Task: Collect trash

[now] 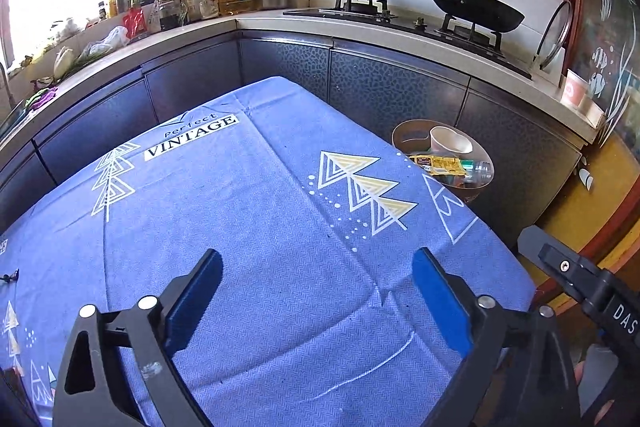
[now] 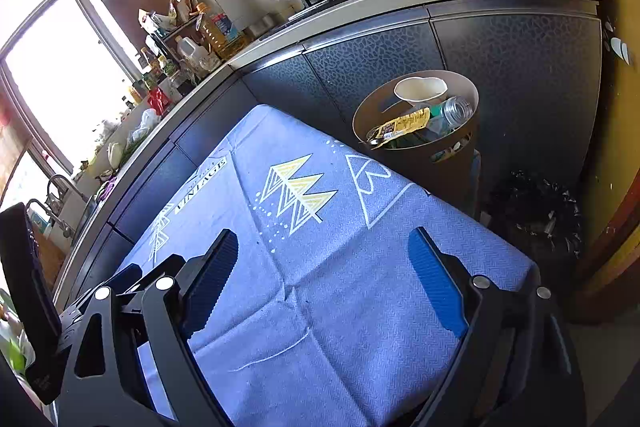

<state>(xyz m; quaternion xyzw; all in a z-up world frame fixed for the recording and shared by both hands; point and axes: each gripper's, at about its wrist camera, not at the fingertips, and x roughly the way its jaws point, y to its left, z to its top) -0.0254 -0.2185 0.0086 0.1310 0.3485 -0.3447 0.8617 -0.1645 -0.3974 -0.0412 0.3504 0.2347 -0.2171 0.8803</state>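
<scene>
Left cam: sat low over the blue tablecloth, faced the stove counter.
Right cam: same height approx., tilted, nearer the trash bin.
Shared: cloth, bin, pans, window side.

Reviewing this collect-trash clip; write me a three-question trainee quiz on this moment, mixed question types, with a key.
1. True or false: both the left gripper and the right gripper hang open over the blue tablecloth with nothing between their fingers.
2. Multiple choice: where is the white paper cup? A) upright on the tablecloth B) inside the brown bin beside the table C) on the stove
3. Fill in: besides the cup, the bin holds a yellow wrapper and a clear plastic ____.

Key: 1 true; 2 B; 3 bottle
</scene>
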